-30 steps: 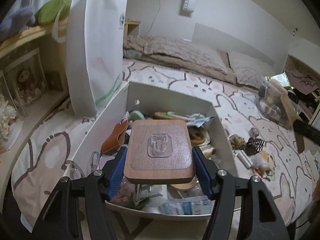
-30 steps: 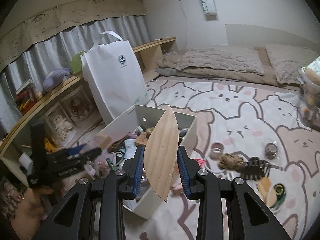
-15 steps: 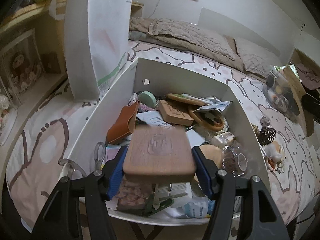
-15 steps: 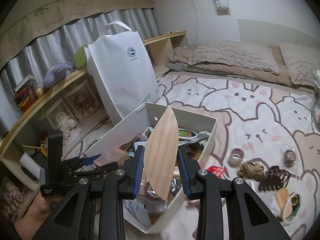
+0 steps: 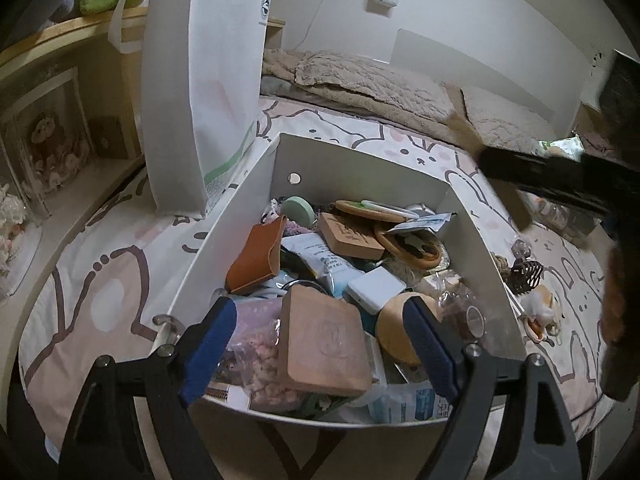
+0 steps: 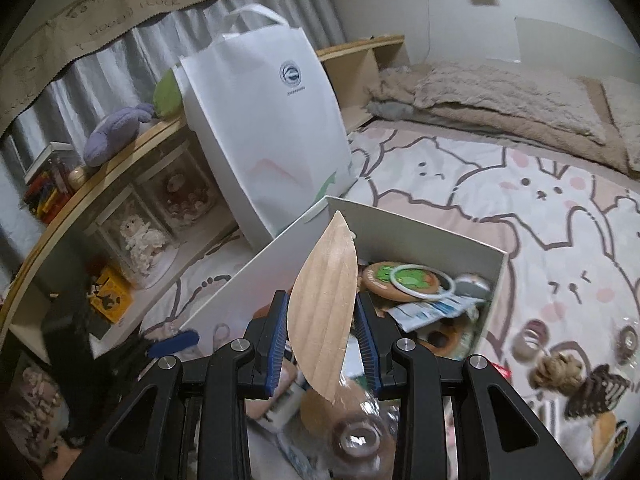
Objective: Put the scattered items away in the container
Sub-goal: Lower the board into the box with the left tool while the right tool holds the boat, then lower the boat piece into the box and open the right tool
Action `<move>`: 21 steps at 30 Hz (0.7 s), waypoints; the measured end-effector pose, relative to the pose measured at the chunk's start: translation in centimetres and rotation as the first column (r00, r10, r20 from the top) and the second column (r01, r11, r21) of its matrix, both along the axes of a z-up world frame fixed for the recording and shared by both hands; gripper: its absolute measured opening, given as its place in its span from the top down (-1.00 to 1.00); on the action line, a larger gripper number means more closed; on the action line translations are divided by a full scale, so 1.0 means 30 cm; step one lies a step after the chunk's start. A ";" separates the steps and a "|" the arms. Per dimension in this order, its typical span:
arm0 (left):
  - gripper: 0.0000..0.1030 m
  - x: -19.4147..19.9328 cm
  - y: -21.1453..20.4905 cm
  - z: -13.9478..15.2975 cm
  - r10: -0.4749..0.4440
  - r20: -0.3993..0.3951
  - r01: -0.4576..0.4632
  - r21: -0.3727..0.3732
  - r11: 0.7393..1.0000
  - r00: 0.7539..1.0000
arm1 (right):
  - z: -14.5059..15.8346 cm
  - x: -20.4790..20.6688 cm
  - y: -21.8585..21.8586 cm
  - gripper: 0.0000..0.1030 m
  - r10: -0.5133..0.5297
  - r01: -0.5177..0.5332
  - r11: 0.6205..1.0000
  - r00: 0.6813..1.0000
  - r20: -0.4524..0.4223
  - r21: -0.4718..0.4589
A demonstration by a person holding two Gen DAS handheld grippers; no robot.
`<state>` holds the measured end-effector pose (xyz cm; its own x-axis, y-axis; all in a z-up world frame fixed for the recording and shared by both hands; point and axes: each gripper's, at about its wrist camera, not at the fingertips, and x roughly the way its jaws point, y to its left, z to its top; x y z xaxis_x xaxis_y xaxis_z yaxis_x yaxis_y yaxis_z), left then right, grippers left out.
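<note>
White box (image 5: 362, 162) on bed, crammed w/ clutter — wooden block (image 5: 324, 346) tilted on top; leaf-shaped wood piece (image 6: 324, 312) upright above it.

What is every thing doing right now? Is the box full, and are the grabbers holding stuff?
White box: open, crowded with items.
Left gripper: jaws opening, square wooden block loose between them.
Right gripper: shut on leaf-shaped wooden piece.
White paper bag: standing upright.
Hair claw: outside box, on bed.
</note>
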<state>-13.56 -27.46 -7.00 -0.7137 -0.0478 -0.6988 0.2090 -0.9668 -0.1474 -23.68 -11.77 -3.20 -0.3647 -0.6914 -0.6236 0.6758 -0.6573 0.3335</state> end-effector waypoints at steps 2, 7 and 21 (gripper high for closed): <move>-0.66 0.008 -0.005 0.000 0.001 -0.005 -0.001 0.009 1.000 1.000 | -0.010 -0.022 -0.038 0.35 0.009 -0.009 1.000 1.000 0.015 0.010; -0.66 0.015 -0.014 0.005 0.000 -0.018 0.000 0.024 1.000 1.000 | -0.036 -0.099 -0.141 0.35 0.028 -0.031 0.999 0.997 0.074 0.036; -0.66 0.046 -0.007 0.023 -0.042 -0.014 0.043 0.013 0.999 0.999 | -0.213 -0.337 -0.344 0.35 0.015 -0.024 1.000 0.916 0.401 0.018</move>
